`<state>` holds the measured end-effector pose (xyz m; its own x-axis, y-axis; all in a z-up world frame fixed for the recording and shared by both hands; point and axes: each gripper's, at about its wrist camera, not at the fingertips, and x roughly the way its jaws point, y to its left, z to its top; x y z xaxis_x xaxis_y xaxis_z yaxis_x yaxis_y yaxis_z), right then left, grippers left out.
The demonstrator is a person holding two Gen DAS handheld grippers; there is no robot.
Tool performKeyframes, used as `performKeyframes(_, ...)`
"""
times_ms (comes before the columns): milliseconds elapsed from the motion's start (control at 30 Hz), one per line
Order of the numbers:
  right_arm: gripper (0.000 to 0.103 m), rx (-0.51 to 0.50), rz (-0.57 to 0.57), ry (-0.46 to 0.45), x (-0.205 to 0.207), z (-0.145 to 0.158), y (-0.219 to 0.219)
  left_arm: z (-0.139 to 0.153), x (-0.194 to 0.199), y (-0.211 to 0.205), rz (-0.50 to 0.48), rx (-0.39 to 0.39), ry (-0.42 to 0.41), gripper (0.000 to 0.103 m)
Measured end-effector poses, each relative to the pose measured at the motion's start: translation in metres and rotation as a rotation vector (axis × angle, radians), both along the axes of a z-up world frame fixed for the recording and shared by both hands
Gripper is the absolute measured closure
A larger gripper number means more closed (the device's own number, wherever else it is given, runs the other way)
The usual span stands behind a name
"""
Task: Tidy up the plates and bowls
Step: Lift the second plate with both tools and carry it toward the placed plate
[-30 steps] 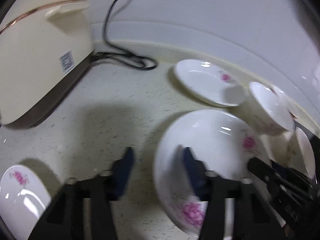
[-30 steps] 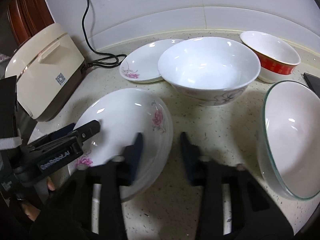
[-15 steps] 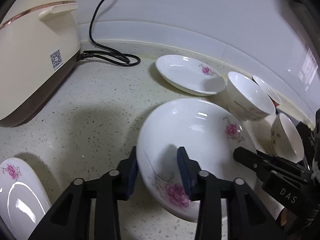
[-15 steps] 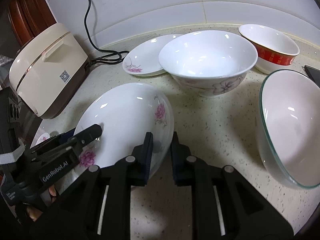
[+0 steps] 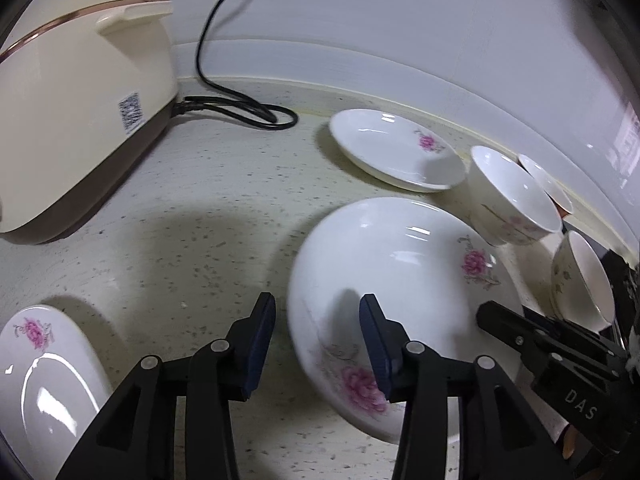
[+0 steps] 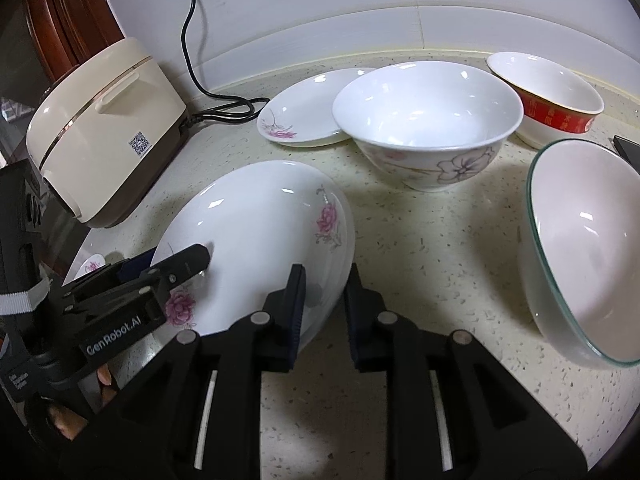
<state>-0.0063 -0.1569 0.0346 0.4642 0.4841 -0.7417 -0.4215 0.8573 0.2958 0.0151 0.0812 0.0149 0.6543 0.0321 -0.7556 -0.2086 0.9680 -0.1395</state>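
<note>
A large white plate with pink flowers (image 5: 404, 268) (image 6: 260, 232) is held tilted above the speckled counter. My left gripper (image 5: 318, 330) straddles its near left rim, jaws apart by the rim's width. My right gripper (image 6: 324, 300) clamps its right rim, jaws narrow. A smaller flowered plate (image 5: 396, 152) (image 6: 304, 108) lies at the back. A white floral bowl (image 6: 428, 120) (image 5: 512, 200), a red-banded bowl (image 6: 548, 96) and a glass-rimmed bowl (image 6: 588, 248) stand to the right.
A cream rice cooker (image 5: 76, 92) (image 6: 104, 128) stands at the left with its black cord (image 5: 240, 108) along the wall. Another flowered plate (image 5: 44, 368) sits at the near left. A dark phone-like object (image 6: 628, 148) lies at the far right.
My left gripper opened from a tight hold to a wider gap around the plate rim. My right gripper stays clamped on the plate, which sits a little higher and more tilted.
</note>
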Motion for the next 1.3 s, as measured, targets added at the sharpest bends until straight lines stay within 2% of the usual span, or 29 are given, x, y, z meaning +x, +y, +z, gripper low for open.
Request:
performKeyframes(67, 0.079, -0.007, 0.001, -0.004, -0.001, 0.0, 0.001, 0.0, 0.0, -0.001, -0.01, 0.005, -0.001, 0.061)
performKeyframes(100, 0.081, -0.013, -0.001, -0.007, -0.002, 0.0, 0.001, 0.001, -0.001, -0.003, -0.036, -0.011, -0.007, 0.067)
performKeyframes(200, 0.082, -0.018, -0.012, -0.011, -0.004, 0.0, 0.0, 0.002, -0.003, -0.006, -0.051, -0.004, -0.009, 0.068)
performKeyframes(300, 0.083, -0.004, -0.041, -0.006, -0.003, 0.0, -0.005, 0.002, -0.002, -0.001, -0.056, -0.048, -0.01, 0.075)
performKeyframes(467, 0.083, -0.009, -0.048, -0.008, -0.004, 0.0, -0.004, 0.002, -0.002, -0.006, -0.053, -0.016, -0.021, 0.075)
performKeyframes(700, 0.083, -0.004, -0.054, -0.007, -0.003, -0.001, -0.006, 0.001, -0.001, -0.001, -0.055, -0.054, -0.026, 0.075)
performKeyframes(1033, 0.084, 0.044, -0.135, 0.013, -0.007, -0.003, -0.01, -0.001, -0.002, 0.009, -0.054, -0.146, -0.048, 0.076)
performKeyframes(1300, 0.085, 0.063, -0.15, 0.02, -0.011, -0.002, -0.012, -0.001, -0.002, 0.009, -0.054, -0.145, -0.05, 0.075)
